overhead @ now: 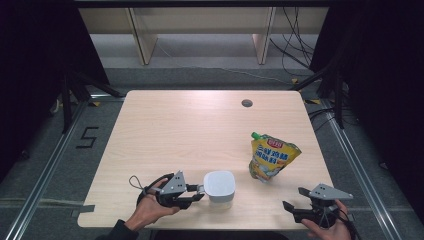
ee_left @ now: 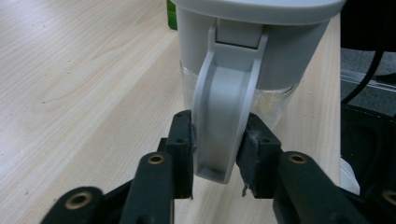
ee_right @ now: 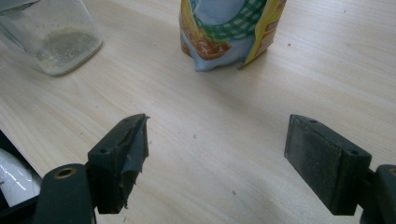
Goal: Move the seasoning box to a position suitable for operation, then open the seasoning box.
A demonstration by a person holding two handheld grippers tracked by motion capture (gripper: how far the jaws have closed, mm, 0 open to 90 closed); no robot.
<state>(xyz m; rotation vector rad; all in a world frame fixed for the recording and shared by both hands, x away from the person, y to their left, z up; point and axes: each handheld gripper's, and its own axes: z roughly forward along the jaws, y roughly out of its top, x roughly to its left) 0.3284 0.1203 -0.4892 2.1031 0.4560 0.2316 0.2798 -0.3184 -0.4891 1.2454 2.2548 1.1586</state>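
At the near left of the light wooden counter [overhead: 165, 125], the left gripper [overhead: 199, 189] was held in a person's left hand [overhead: 150, 207], its cable looped beside the wrist. Its jaws were seen pinching the grey handle [ee_left: 223, 126] of a clear container [overhead: 220, 186] with a white lid, which was set upright near the counter's near edge, just left of centre. In the left gripper view, the handle was shown clamped between the two black pads [ee_left: 182, 149], hanging down from the grey lid's hinge, with the clear wall of the container behind it.

To the right, and slightly farther back, a yellow stand-up pouch [overhead: 272, 156] with a green cap was stood on the counter, leaning a little, apart from the container. In the right gripper view, its blue and green checked lower part [ee_right: 229, 32] was seen ahead of the jaws, with the container's glassy base [ee_right: 56, 42] at the upper left.

At the near right corner, the right gripper [overhead: 291, 201] was held in the person's right hand [overhead: 327, 229], just over the counter's edge. Its jaws were spread wide, with nothing between them but bare wood, well short of the pouch.

A small round grommet hole [overhead: 246, 103] was visible near the counter's far edge.
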